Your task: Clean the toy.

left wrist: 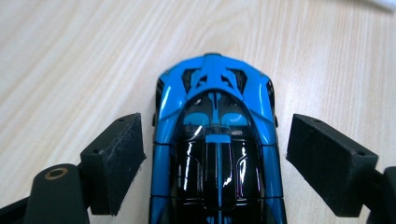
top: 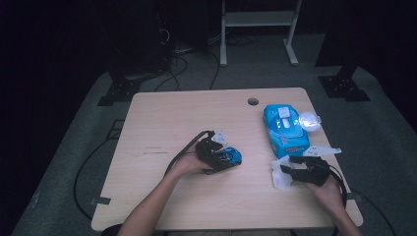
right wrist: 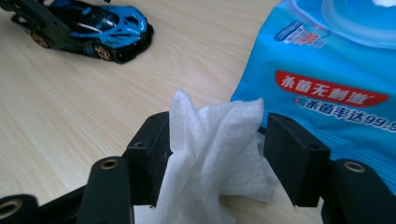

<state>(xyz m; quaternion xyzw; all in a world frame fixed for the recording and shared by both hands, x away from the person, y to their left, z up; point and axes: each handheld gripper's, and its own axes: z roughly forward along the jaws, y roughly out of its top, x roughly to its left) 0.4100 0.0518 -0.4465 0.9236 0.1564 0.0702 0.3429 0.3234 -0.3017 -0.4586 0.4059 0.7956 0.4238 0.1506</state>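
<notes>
A blue and black toy car (left wrist: pixel 217 140) stands on the wooden table (top: pixel 172 113), left of centre (top: pixel 231 156). My left gripper (left wrist: pixel 215 158) straddles the car from behind. Its pads (left wrist: pixel 116 158) stand off the car's sides with a narrow gap on each side, so it is open. A crumpled white wet wipe (right wrist: pixel 210 154) stands between the jaws of my right gripper (right wrist: pixel 217 140), near the table's right front (top: pixel 281 177). The wipe leans on the left pad (right wrist: pixel 152 149), and the jaws are open and do not press it.
A blue pack of wet wipes (top: pixel 285 129) lies just beyond the right gripper, its lid flap (top: pixel 310 119) folded open to the right. A white strip (top: pixel 322 151) lies beside the pack. A cable hole (top: pixel 253 101) sits near the far edge.
</notes>
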